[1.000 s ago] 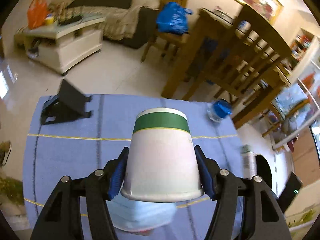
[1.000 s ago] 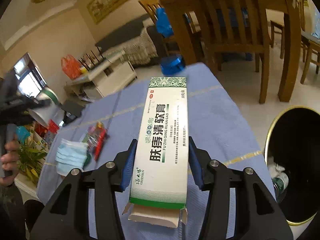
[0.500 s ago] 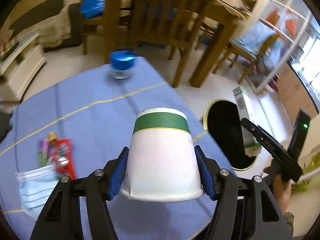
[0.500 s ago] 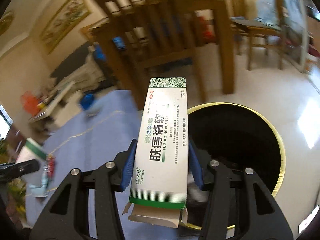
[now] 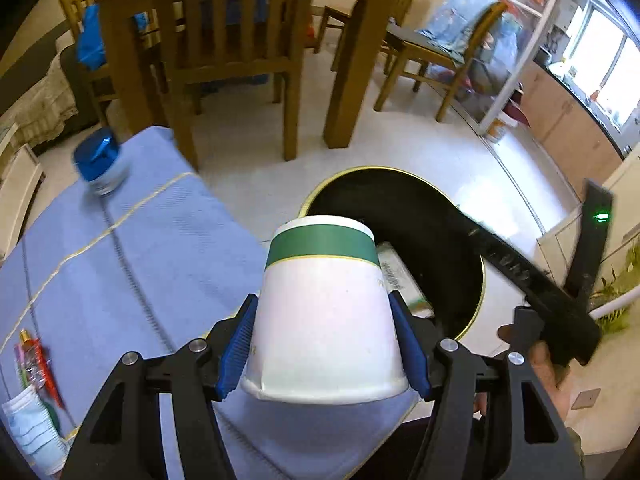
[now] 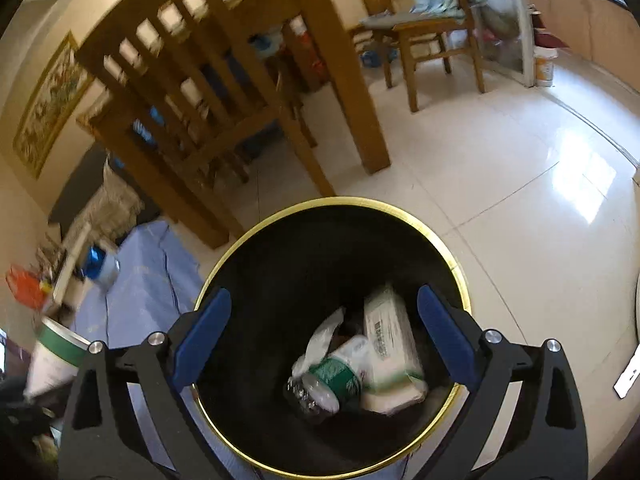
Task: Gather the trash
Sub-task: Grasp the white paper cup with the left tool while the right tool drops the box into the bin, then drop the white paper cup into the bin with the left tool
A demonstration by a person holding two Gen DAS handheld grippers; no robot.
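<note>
The left gripper [image 5: 326, 344] clamps a white paper cup [image 5: 324, 308] with a green band, upside down, over the blue-clothed bench [image 5: 152, 264] edge. The right gripper [image 6: 322, 338], fingers opening with nothing between them, hangs above the gold-rimmed black bin [image 6: 332, 204]. Inside lies the medicine carton [image 6: 390, 344]; its print is too blurred to read.

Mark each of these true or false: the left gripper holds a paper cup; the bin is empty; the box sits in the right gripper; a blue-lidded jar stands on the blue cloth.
1. The left gripper holds a paper cup. True.
2. The bin is empty. False: a box and other rubbish lie inside.
3. The box sits in the right gripper. False: its jaws are opening with nothing between them.
4. A blue-lidded jar stands on the blue cloth. True.
</note>
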